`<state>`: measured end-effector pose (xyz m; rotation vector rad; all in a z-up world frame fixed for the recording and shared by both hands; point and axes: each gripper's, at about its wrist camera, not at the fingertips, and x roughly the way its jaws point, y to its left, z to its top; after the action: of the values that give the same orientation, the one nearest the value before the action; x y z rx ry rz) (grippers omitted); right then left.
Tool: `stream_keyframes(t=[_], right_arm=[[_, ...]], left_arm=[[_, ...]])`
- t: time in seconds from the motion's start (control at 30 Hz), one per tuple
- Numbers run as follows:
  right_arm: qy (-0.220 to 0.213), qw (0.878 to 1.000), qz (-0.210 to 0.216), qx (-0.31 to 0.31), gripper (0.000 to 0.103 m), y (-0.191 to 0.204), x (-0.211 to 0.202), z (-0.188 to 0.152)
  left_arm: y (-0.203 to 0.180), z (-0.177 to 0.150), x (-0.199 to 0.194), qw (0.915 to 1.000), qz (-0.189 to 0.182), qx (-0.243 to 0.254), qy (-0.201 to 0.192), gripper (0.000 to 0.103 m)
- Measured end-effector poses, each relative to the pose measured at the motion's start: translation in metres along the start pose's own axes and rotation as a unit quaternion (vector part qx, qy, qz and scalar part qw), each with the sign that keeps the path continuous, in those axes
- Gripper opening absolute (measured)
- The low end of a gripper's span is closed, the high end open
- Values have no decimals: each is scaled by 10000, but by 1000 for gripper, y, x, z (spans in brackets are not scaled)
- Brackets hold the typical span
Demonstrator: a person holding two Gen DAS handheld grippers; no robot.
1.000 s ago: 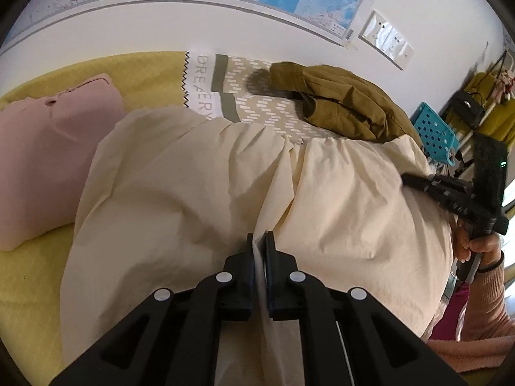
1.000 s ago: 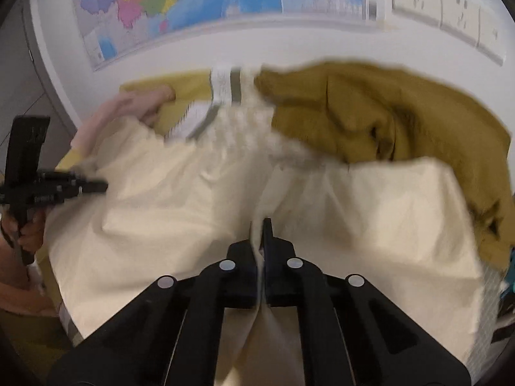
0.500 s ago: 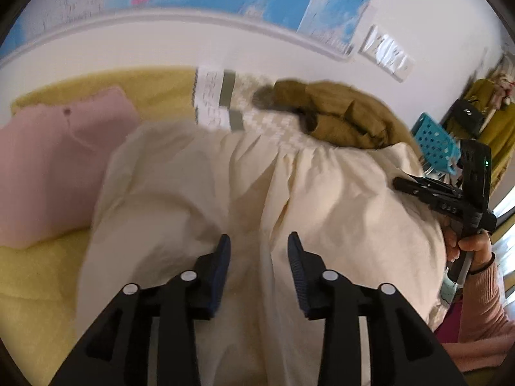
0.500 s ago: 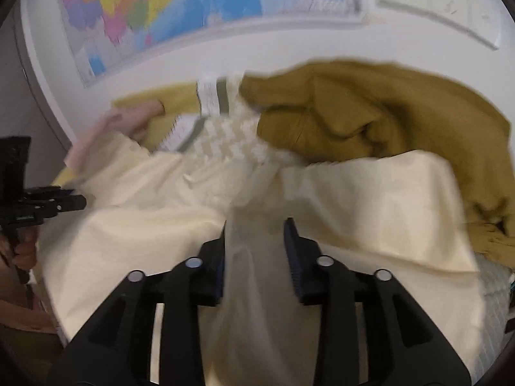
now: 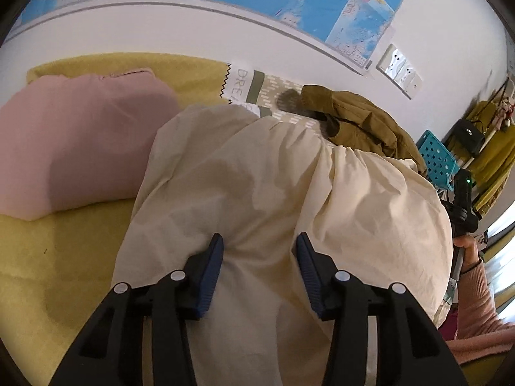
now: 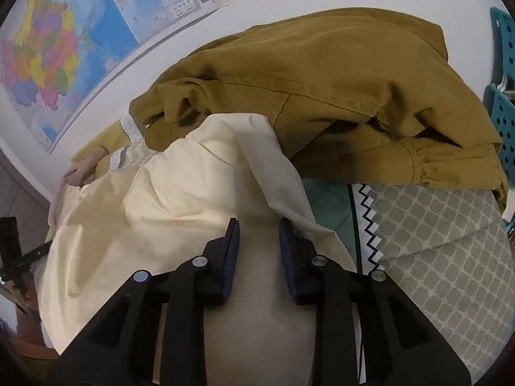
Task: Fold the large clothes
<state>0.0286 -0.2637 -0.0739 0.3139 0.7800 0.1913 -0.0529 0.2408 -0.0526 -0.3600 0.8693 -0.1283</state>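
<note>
We hold each hand-held gripper over the cream garment (image 5: 289,193), heaped mid-desk between the pink pile (image 5: 74,148) and the brown jacket (image 6: 322,80), probably to re-grip. The left hand-held gripper (image 5: 259,251) is spreading, the right hand-held gripper (image 6: 259,241) narrowing, cloth between both, unpinched.

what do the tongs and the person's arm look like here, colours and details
Both tongs, left and right, are matte black plastic with angular cut-out arms, silver pivot rivets and dark blue ribbed pads. In the left wrist view, the right handheld unit shows a small green light, and the hand holding it wears a pink knit sleeve with a dark band at the wrist.
</note>
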Motion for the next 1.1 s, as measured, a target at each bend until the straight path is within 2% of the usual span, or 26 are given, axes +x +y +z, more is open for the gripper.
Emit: stream_keyframes(t=[0.1,0.23,0.33,0.43,0.47,0.5,0.57,0.7,0.77,0.87,0.97,1.1], right_arm=[[-232,9996,-41,-134,40,10,-26,-3],[-545,9982,155,-213,41,17,-67,-18],[-545,9970,429,-357,40,23,-86,-39],[-257,9986,260,-380,40,21,-73,-55],[-155,9992,296,-215,39,13,-64,-58],[-144,9995,258,-123,42,9,-58,-59],[-106,9995,304,75,45,-2,-48,-62],[-179,9993,231,235,47,-2,-46,-62],[-136,9992,179,340,48,2,-53,-60],[-244,9974,416,528,54,0,-75,-63],[-385,9925,809,838,66,-2,-110,-76],[-406,9864,1106,1146,71,-5,-135,-97]], left_arm=[[-7,-3,-16,9997,91,169,-147,48],[-6,-12,-45,9985,173,299,-417,52],[8,-24,-63,9981,206,104,-579,52],[29,-37,-55,9975,527,-307,-368,50],[35,-40,-50,9970,606,-411,-266,45],[42,-44,-43,9966,574,-576,-160,45],[46,-48,-37,9960,511,-701,-209,45],[36,-50,-33,9944,942,-398,-247,49],[37,-51,-37,9939,976,-449,-239,49],[43,-54,-54,9941,754,-704,-326,49],[43,-64,-76,9946,468,-827,-411,62],[43,-77,-94,9943,35,-965,-454,66]])
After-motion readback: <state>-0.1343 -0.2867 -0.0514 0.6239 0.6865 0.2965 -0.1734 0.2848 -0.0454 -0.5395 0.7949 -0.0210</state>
